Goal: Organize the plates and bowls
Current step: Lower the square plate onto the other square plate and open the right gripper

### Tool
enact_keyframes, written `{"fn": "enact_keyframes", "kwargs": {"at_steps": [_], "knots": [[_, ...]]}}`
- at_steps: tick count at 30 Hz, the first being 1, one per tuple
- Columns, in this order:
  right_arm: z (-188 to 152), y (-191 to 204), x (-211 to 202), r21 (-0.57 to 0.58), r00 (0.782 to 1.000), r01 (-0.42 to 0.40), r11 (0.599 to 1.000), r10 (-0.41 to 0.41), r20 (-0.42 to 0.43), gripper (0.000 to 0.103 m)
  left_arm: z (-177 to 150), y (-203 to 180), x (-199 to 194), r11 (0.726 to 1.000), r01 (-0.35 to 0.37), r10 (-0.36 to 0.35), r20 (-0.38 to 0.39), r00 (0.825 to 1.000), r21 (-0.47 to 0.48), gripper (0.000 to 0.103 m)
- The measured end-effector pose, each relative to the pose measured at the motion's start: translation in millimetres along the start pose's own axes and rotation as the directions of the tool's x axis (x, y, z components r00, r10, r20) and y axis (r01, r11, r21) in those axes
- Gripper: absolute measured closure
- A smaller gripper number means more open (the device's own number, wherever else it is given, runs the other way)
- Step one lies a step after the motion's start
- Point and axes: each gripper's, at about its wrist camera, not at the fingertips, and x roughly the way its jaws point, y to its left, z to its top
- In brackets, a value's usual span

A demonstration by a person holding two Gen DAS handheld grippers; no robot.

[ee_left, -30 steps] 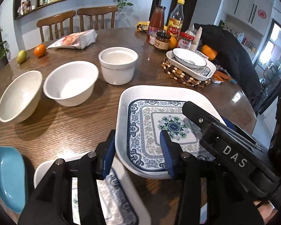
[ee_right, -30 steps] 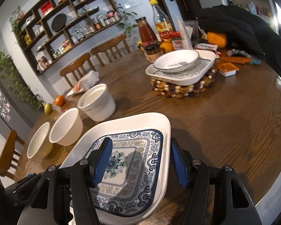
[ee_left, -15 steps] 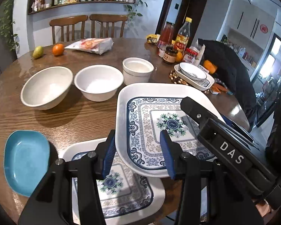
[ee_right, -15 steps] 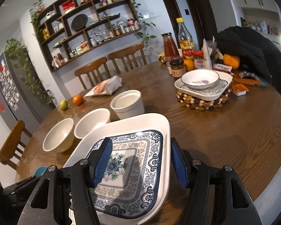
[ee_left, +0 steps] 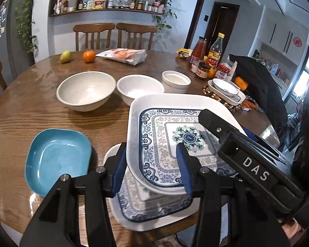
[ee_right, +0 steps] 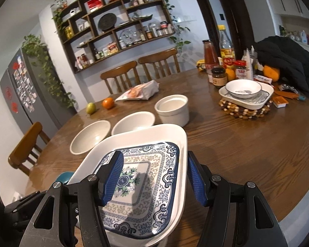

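Observation:
A square white plate with a blue floral pattern [ee_left: 175,123] hangs in the air, held from two sides. My left gripper [ee_left: 152,170] is shut on its near left rim. My right gripper [ee_right: 154,179] is shut on its right rim, and its black body [ee_left: 247,164] crosses the left wrist view. Directly under the held plate, a second patterned plate [ee_left: 154,210] lies on the table, partly hidden. A blue square plate [ee_left: 57,160] lies to its left. Behind stand two white bowls [ee_left: 86,90] [ee_left: 140,88] and a white ramekin [ee_left: 176,79].
A small bowl [ee_right: 243,87] sits in a rectangular dish on a beaded trivet [ee_right: 245,111] at the far right. Bottles and jars [ee_right: 218,61], a black coat [ee_right: 286,61], fruit [ee_right: 108,103] and a snack bag [ee_right: 140,91] line the round wooden table's [ee_right: 247,154] back. Chairs stand around it.
Both grippers carried the patterned plate back toward the near table edge, over the second patterned plate. The bowls look farther off, and the blue plate has come fully into the left view.

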Motion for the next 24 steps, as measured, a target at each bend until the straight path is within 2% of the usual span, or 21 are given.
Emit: {"fn": "enact_keyframes", "kwargs": {"at_steps": [16, 24], "knots": [[-31.6, 25.1, 6.2, -0.032, 0.997, -0.052, 0.998, 0.05, -0.059, 0.039, -34.1, 30.2, -13.0, 0.998, -0.024, 0.024, 0.001, 1.0, -0.063, 0.058], [-45.5, 25.0, 9.0, -0.026, 0.997, -0.038, 0.999, 0.036, -0.071, 0.039, -45.0, 34.8, -7.3, 0.997, -0.01, 0.009, -0.015, 1.0, -0.077, 0.058]]}}
